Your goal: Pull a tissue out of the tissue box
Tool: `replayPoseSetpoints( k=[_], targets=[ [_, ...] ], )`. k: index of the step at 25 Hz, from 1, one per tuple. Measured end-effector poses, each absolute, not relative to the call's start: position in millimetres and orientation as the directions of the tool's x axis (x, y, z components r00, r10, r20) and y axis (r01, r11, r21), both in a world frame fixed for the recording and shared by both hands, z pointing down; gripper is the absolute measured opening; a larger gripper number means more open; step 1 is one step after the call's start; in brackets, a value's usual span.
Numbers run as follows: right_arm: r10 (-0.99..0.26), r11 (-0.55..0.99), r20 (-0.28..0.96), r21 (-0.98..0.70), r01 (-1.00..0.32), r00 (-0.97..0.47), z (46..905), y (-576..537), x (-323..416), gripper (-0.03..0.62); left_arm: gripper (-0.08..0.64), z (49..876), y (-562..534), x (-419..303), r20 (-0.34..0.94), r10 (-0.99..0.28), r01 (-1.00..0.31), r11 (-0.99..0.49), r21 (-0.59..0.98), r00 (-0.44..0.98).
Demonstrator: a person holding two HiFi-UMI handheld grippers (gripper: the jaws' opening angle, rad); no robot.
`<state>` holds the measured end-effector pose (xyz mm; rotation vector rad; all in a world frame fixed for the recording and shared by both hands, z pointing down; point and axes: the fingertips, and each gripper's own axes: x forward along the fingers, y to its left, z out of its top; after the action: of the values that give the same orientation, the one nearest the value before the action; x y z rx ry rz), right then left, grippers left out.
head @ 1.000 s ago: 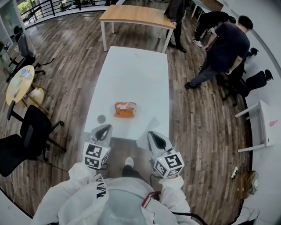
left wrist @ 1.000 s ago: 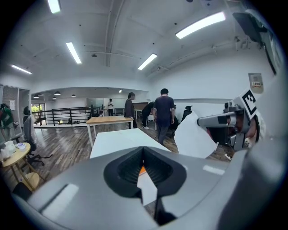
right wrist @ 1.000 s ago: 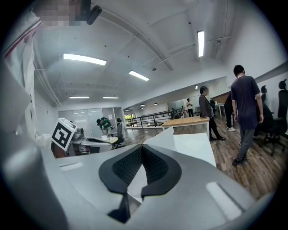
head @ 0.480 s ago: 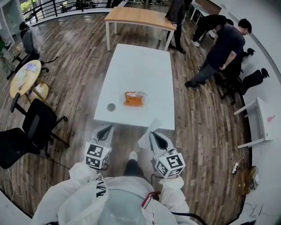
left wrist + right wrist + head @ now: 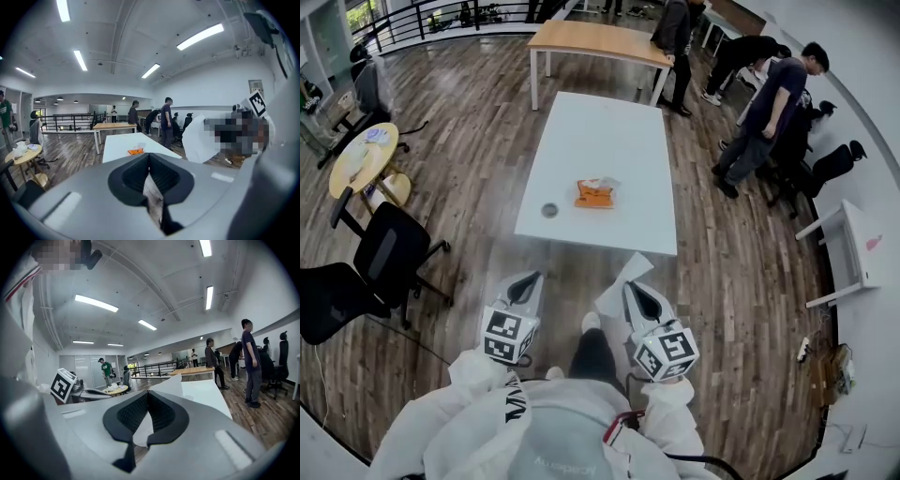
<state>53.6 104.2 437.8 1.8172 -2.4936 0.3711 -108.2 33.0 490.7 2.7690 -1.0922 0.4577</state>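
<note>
The wooden plank floor fills most of the head view, and I stand on it in a white suit at the bottom centre. A long white table runs up the middle of the frame, its near edge well ahead of both my grippers. Beyond its far end, at the top centre, stands a wooden-topped table. A black office chair sits at the left edge, with a small round yellow table above it. Several people stand at the upper right beside dark chairs.

My left gripper is at lower centre-left, pointing towards the white table. In the left gripper view its jaws are pressed together at the tips with nothing between them; only floor shows through the slit behind them. My right gripper is at lower centre-right, level with the left one and apart from it. Its jaws are pinched on a white tissue, which sticks up and to the left from the tips. In the right gripper view the sheet runs between the pads and fans out past them.

The orange tissue box lies on the white table near its front edge, in the middle of the frame, well apart from both grippers, with a bit of white at its top. A small dark round object lies on the table just left of the box.
</note>
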Motion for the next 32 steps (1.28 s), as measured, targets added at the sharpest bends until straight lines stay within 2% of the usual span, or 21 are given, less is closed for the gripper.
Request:
replayPoseSetpoints(
  k=[8, 19, 32],
  targets=[
    [-0.936, 0.281, 0.165, -0.178, -0.943, -0.310, 427.7, 139.2, 39.7, 0.003, 0.000, 490.7, 64.0, -124.8, 0.334, -0.637, -0.682, -0.730, 0.026, 0.695],
    [-0.935, 0.271, 0.186, -0.181, -0.945, -0.303, 423.6, 161.7, 45.3, 0.003, 0.000, 492.9, 85.9, -108.4, 0.346, -0.605, -0.659, -0.751, 0.052, 0.717],
    [-0.932, 0.299, 0.154, -0.190, -0.935, -0.329, 419.8, 166.3, 64.4, 0.003, 0.000, 474.6, 95.1, -86.9, 0.313, -0.636, -0.679, -0.734, 0.037, 0.705]
  ],
)
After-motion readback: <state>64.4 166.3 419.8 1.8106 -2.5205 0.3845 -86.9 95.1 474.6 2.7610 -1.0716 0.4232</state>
